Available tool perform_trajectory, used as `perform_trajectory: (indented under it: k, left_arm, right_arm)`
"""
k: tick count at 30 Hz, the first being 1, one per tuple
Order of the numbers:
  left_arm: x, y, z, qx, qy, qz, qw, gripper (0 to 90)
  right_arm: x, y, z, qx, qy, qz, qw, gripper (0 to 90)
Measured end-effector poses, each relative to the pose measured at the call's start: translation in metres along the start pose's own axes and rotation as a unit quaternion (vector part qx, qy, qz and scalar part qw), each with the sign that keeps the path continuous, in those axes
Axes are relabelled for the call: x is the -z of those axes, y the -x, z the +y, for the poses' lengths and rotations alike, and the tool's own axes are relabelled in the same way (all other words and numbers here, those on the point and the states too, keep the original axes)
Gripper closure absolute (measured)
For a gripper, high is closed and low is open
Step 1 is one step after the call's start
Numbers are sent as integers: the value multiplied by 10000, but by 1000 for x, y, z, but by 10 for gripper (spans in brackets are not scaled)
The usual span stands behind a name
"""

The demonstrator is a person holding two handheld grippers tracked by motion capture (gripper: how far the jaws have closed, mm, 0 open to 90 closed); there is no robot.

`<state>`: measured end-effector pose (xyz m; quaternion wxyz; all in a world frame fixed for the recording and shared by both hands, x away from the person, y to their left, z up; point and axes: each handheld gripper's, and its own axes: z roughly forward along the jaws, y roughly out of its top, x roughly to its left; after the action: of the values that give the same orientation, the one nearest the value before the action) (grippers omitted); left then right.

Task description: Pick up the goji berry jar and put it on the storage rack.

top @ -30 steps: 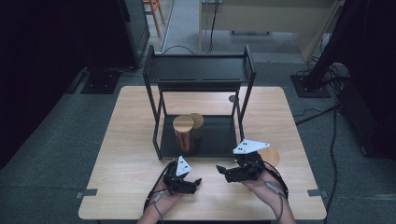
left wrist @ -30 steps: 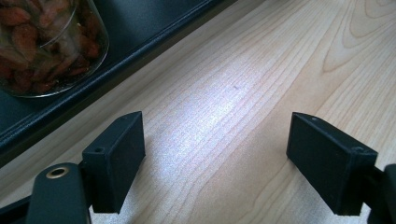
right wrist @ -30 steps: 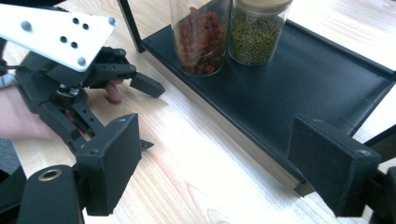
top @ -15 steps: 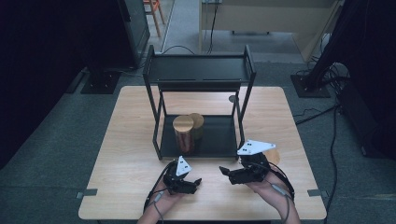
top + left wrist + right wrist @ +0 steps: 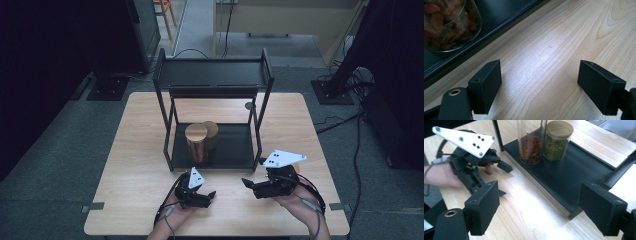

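Note:
A black two-tier rack (image 5: 215, 75) stands on the wooden table (image 5: 140, 150). Its lower shelf (image 5: 574, 170) holds a tall glass jar of red dried bits (image 5: 531, 145) (image 5: 196, 142) (image 5: 449, 22) and, touching it, a shorter jar of green beans with a wooden lid (image 5: 556, 142) (image 5: 211, 131). My left gripper (image 5: 210, 196) (image 5: 540, 75) rests open on the table just in front of the rack, with bare wood between its jaws. To its right my right gripper (image 5: 248, 187) (image 5: 540, 197) is open and empty, and points left towards the left gripper (image 5: 474, 162) and the jars.
The rack's top shelf (image 5: 215, 70) is bare. A small round mark (image 5: 248, 105) lies on the table behind the rack. Bare tabletop stretches left and right of the rack. Cables and dark equipment stands (image 5: 345, 85) sit on the floor around the table.
My right gripper has drifted slightly to the right and nearer the table's front edge. The left gripper and the jars have stayed put.

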<state>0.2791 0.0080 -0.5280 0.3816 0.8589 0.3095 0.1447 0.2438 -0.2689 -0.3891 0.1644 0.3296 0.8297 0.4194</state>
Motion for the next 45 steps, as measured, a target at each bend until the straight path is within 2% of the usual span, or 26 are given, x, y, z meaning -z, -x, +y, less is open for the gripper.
perform_trajectory:
  k: [12,29,35,45]
  left_arm:
    - [0,0,0,0,1,1,10000,198]
    - [0,0,0,-6,-4,1,10000,198]
    - [0,0,0,-10,-6,1,10000,198]
    - [0,0,0,-12,-6,1,10000,198]
  right_arm:
    - [14,8,-2,-127,152,32,9998,174]
    - [25,20,-9,-163,165,-192,9995,174]
    - [30,26,-12,-218,192,-214,9993,174]
    - [38,31,-17,-167,237,-234,9993,174]
